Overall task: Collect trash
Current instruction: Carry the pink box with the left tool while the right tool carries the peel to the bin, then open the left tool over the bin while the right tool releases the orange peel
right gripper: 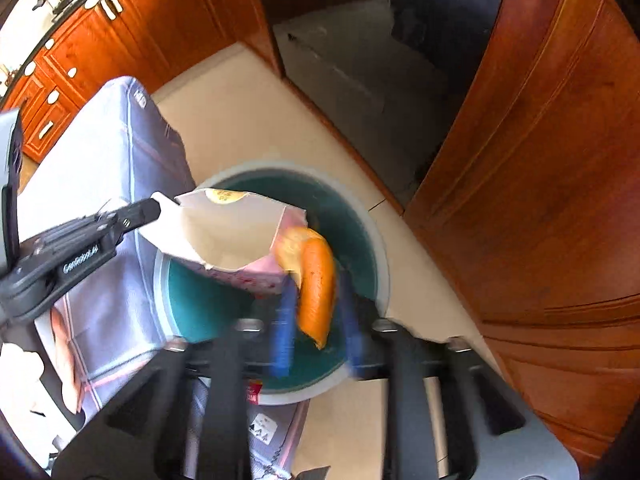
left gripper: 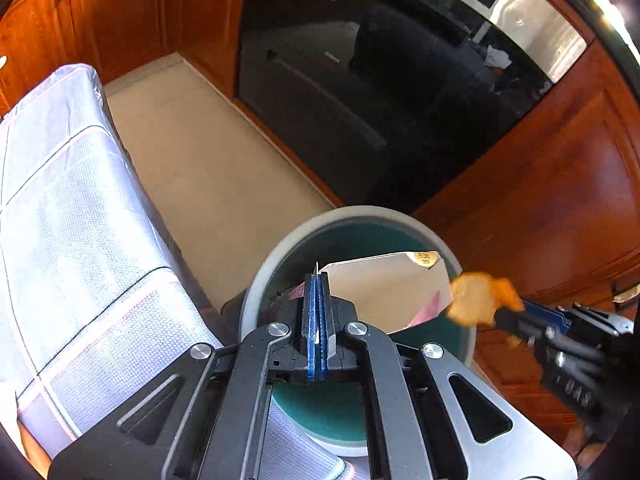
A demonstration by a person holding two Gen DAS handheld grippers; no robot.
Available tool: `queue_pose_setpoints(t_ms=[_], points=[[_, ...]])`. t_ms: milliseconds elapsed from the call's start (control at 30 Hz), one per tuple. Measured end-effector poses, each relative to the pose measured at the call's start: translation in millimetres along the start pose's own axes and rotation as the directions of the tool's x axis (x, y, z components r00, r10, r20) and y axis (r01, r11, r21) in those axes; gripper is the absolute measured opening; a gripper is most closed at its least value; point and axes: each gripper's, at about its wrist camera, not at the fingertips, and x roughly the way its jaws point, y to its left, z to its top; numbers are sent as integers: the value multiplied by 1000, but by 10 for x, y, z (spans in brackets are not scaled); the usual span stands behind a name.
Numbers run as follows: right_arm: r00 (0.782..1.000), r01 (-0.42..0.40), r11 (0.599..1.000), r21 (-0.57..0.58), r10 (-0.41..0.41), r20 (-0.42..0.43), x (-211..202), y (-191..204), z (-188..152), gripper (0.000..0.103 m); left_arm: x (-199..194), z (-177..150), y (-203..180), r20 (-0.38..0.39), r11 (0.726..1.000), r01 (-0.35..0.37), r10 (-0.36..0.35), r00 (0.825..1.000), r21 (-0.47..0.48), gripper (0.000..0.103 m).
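From my left wrist view I see the left tongs (left gripper: 318,312) clenched on the thin edge of a torn carton (left gripper: 384,288), holding it over the grey-rimmed bin (left gripper: 256,280) with its teal liner; the right tongs (left gripper: 520,312) come in from the right edge, an orange peel (left gripper: 480,298) at their tips. Only the right wrist view shows what that leaves unclear: the right tongs (right gripper: 316,312) stand released, blue fingers (right gripper: 282,332) apart and blurred, and the orange peel (right gripper: 316,284) hangs between them without being pressed, above the bin (right gripper: 380,248). That view also shows the carton (right gripper: 224,236) open, pale inside, pink printed outside, pinched at its left corner by the left tongs (right gripper: 154,206). Left of the bin in both views stands a table under a checked lilac cloth (left gripper: 80,220). The floor (left gripper: 212,168) is pale beige tile. Reddish wooden cabinets (left gripper: 560,200) line the room, with a dark glass-fronted oven (left gripper: 360,100) set among them.
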Motion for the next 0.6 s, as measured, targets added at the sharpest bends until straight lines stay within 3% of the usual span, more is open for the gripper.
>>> queue_pose_setpoints(t_ms=[33,67,100,167,233,300,600], points=[[1000,-6,1000,8,6,3,-9,-6,-8,70,2,1,-14,-5,1000,0,0,1000,2,4],[1000,-12,1000,14,11,11,-31,-7,-18,81,-8,18,2,-9,1000,1,-1,1000,3,13],[1000,-16,1000,15,16,18,-46,-4,-34,81,-30,25,6,-13,1000,-1,1,1000,6,36],[1000,-22,1000,21,22,16,-66,1,-47,81,-137,-30,50,22,1000,-26,25,999,15,56],[999,-30,999,29,30,11,-73,15,-60,81,-213,-43,53,56,999,-32,31,998,22,60],[1000,-29,999,31,29,3,-65,54,-64,86,-263,-90,48,45,1000,-18,17,999,19,64],[1000,-26,999,22,27,-8,-242,243,-184,86,-607,-224,63,70,1000,-5,4,998,12,75]])
